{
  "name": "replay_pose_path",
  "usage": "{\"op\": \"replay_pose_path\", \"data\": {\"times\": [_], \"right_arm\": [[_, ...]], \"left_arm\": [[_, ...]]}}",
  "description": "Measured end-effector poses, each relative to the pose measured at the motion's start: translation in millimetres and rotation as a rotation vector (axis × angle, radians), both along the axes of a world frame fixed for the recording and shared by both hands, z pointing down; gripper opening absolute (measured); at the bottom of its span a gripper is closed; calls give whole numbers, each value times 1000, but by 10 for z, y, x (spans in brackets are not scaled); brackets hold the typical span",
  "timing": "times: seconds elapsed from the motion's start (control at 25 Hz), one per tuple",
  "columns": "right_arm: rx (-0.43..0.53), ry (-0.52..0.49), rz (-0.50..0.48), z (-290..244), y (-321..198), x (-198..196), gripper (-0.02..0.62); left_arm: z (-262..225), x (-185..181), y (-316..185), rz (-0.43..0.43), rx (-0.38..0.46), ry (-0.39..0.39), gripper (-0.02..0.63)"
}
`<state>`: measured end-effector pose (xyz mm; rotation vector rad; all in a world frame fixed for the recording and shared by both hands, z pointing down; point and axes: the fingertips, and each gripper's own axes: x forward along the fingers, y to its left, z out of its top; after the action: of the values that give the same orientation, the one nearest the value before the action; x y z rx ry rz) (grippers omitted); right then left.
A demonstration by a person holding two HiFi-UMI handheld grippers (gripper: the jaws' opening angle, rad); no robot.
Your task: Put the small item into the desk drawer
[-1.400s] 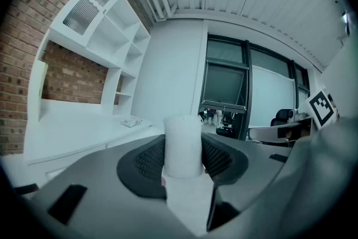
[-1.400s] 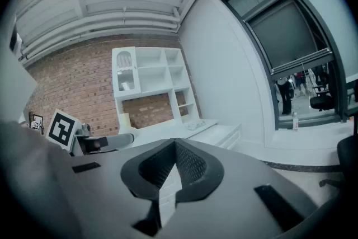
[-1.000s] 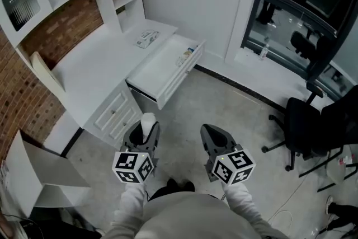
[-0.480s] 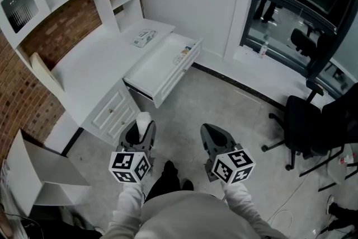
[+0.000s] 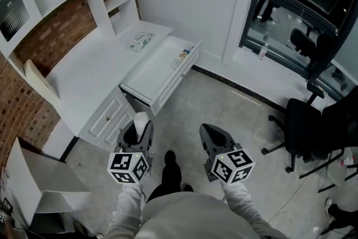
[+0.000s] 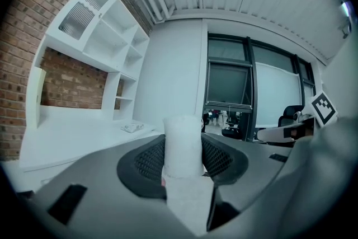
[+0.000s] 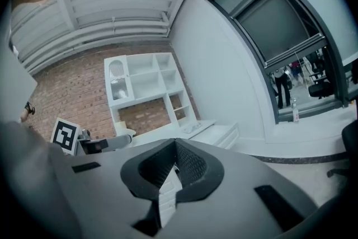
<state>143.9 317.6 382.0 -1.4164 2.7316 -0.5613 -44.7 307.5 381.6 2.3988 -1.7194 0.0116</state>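
White desk (image 5: 84, 73), drawer (image 5: 159, 67) and small item (image 5: 141, 120), red-brown brick wall (image 5: 25, 115), mottled grey floor (image 5: 193, 103), black chair (image 5: 305, 120), dark grey left gripper (image 5: 140, 130) and right gripper (image 5: 215, 138) with black-and-white square-marker cubes.

small item (image 6: 183, 145): white cylinder, standing upright, sitting clamped between the jaws of the left gripper (image 5: 138, 131), well apart from the drawer. desk drawer (image 5: 151, 73): white, shallow, long, standing pulled open, lying ahead.

shoe (image 5: 170, 159): stepped forward | desk drawer (image 5: 158, 68): shifted left in view
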Motion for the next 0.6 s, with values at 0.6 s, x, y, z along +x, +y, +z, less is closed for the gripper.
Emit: {"op": "replay_pose_path", "data": {"times": [0.6], "right_arm": [[-19,17,-3,45,-1354,-487,27]], "left_arm": [[140,-474,-1365,0,-19,20,193]]}}
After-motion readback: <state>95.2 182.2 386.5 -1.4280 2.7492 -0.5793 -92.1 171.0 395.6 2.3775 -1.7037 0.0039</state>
